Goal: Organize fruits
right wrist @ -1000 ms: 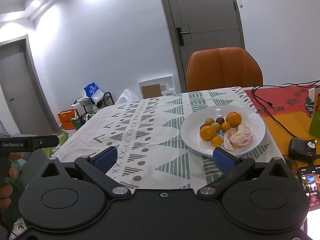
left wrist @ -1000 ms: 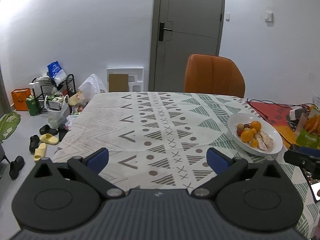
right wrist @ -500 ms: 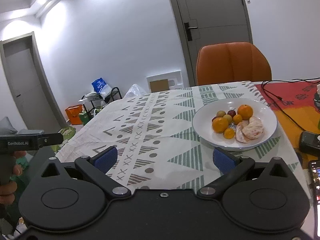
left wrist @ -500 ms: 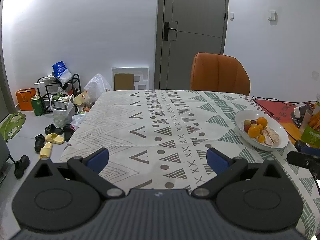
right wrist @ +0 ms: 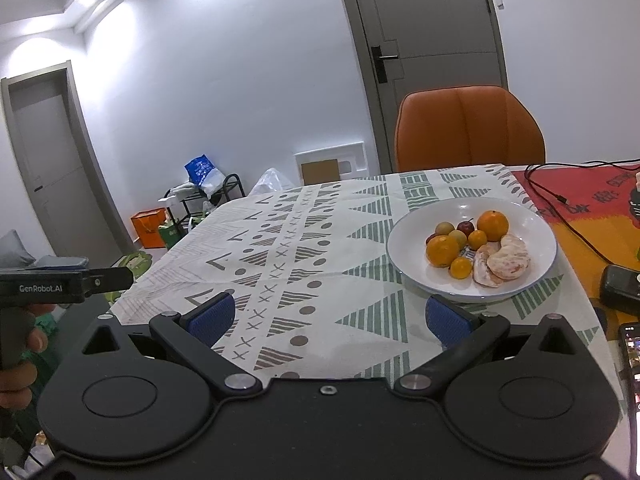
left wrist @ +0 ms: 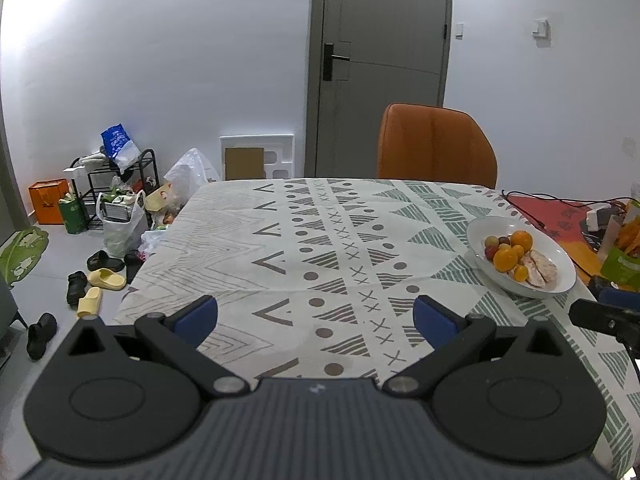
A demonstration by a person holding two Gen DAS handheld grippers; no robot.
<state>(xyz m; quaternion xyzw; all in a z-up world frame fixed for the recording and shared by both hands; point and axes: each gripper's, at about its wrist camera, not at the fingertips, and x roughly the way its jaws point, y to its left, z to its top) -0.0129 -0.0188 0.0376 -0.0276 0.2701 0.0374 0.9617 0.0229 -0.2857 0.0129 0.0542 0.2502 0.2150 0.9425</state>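
While the left gripper (left wrist: 316, 314) hangs spread and empty over the patterned tablecloth (left wrist: 304, 240), the right gripper (right wrist: 328, 318), equally spread, faces the white plate (right wrist: 404, 236) where all fruits (right wrist: 472, 246) lie heaped; gathering finished or sorting pending, either fits.

both grippers drawn back and raised, white plate (right wrist: 472, 288) of fruit now farther from the right gripper (right wrist: 327, 317)
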